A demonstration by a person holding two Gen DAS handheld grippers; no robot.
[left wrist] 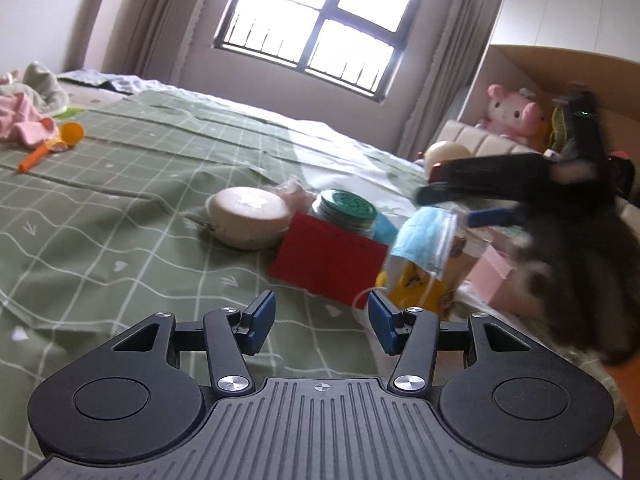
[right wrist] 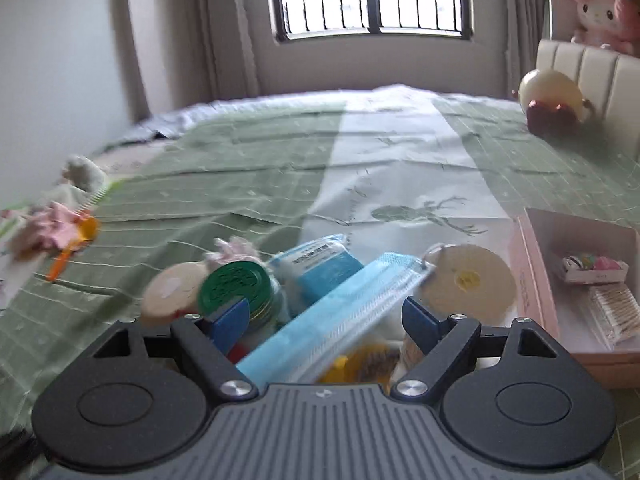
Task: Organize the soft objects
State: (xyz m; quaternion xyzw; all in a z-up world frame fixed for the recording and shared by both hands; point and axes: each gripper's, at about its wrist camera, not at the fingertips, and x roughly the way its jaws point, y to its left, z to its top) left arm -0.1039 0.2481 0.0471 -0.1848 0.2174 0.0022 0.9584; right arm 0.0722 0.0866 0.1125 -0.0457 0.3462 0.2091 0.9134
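Observation:
A pile of small things lies on the green checked bedspread (left wrist: 120, 208). A light blue face mask (left wrist: 424, 240) is draped over a yellow packet (left wrist: 416, 284). My left gripper (left wrist: 322, 320) hovers open just in front of the pile, empty. My right gripper (left wrist: 460, 204), blurred, hangs above the mask. In the right wrist view its blue pads (right wrist: 232, 316) stand wide apart, with the mask (right wrist: 344, 308) lying beneath them, untouched. A pink plush toy (left wrist: 512, 112) sits in a cardboard box (left wrist: 560, 64) at the back right. Pink cloth (left wrist: 24, 120) lies far left.
The pile also holds a red box (left wrist: 328, 260), a green-lidded jar (left wrist: 344, 208), a beige round case (left wrist: 248, 216), a blue tissue pack (right wrist: 320, 268) and a cream disc (right wrist: 468, 280). A pink open box (right wrist: 536, 280) sits on the right. An orange scoop (left wrist: 52, 144) lies left.

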